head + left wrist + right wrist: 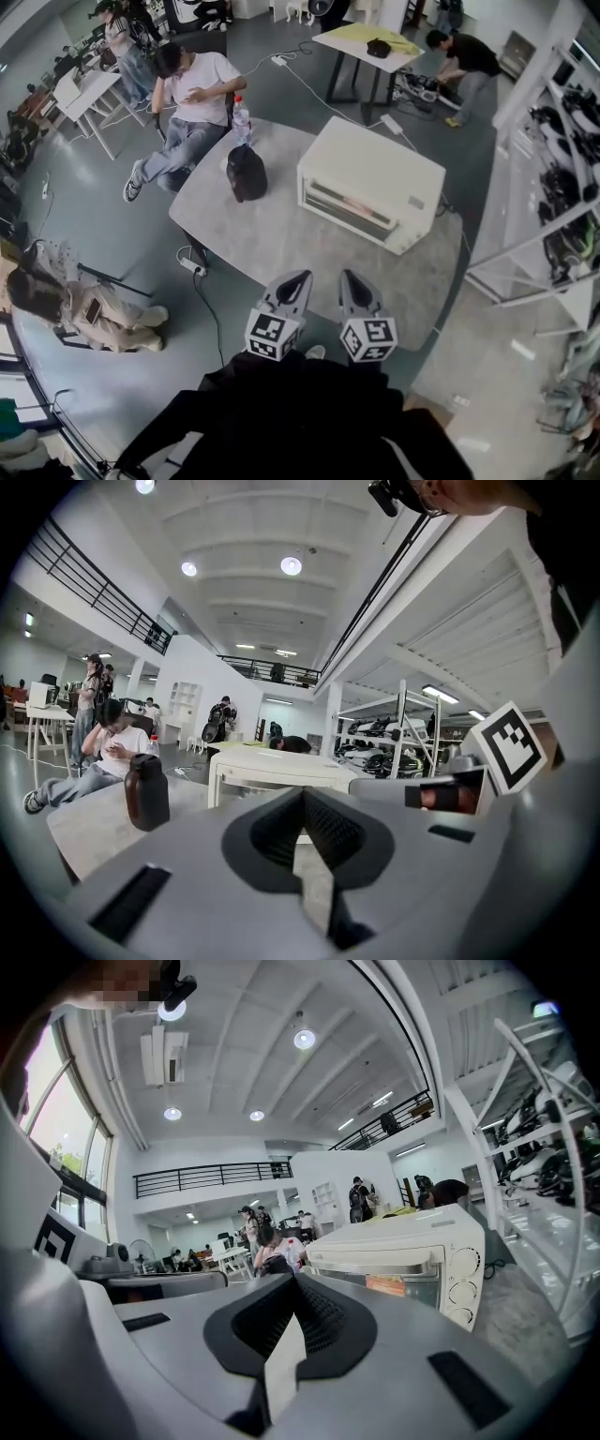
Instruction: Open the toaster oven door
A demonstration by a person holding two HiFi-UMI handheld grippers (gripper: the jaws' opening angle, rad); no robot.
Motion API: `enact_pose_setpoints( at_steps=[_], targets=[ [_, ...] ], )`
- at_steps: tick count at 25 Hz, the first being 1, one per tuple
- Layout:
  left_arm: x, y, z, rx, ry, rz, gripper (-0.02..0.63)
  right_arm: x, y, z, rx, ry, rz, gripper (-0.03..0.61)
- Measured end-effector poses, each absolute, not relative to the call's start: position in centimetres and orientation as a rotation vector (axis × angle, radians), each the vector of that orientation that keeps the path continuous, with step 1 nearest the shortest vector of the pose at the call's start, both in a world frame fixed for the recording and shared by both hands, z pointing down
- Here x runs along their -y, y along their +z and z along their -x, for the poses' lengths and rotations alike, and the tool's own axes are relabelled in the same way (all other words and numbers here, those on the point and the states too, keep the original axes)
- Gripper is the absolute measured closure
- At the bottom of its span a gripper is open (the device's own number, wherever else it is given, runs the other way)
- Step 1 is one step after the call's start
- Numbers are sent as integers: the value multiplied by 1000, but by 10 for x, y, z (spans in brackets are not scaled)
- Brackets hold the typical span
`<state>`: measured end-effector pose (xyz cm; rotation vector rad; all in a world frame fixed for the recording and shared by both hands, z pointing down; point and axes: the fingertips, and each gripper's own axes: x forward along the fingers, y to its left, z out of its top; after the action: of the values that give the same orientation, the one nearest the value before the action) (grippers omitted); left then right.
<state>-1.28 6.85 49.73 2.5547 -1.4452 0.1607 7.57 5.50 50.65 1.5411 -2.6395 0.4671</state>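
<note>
Here, the boxy white toaster oven (370, 178) stands on the far part of the rounded grey stone-look bench (281, 234), and its glass door (347, 208) is shut flat against the front, facing the person who holds the tools. The left claw (298, 278) and the right claw (352, 278) hang side by side over the bench edge nearest the person. Both are in front of the oven's door and well apart from it, touching nothing. In the left gripper view the left claw (305, 836) has its dark ribbed pads (272, 832) drawn together, with only a thin slit of bench showing between them and nothing held. The oven (272, 769) shows beyond it. The right gripper view shows the same of the right claw (286, 1335): pads closed to a narrow slit and empty. Past its tip are the oven (412, 1251), its pale handle bar (375, 1262) along the top of the door, and its round knobs (459, 1290) at the door's right. A dark brown squat plastic jug (247, 172) stands on the bench to the left of the oven, apart from it. A clear water bottle with a red cap (241, 120) stands beyond the jug at the bench's far rim. A seated person in a white shirt (192, 103) is off the bench, left of the oven. A white metal shelving rack (553, 187) stands to the oven's right.
</note>
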Motion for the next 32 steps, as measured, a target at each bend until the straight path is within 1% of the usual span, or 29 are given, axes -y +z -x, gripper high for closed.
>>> enact_pose_setpoints(
  at_steps=[9, 15, 24, 32],
  targets=[
    [11, 503, 22, 1267, 222, -2605, 611, 8, 517, -64, 2504, 534, -1698, 574],
    [63, 502, 20, 1137, 257, -2647, 611, 46, 515, -74, 2383, 564, -1855, 574],
    [101, 515, 31, 1070, 301, -2633, 611, 72, 519, -83, 2246, 592, -2008, 574],
    [126, 521, 27, 1108, 312, -2600, 611, 92, 522, -97, 2230, 586, -2024, 574]
  ],
)
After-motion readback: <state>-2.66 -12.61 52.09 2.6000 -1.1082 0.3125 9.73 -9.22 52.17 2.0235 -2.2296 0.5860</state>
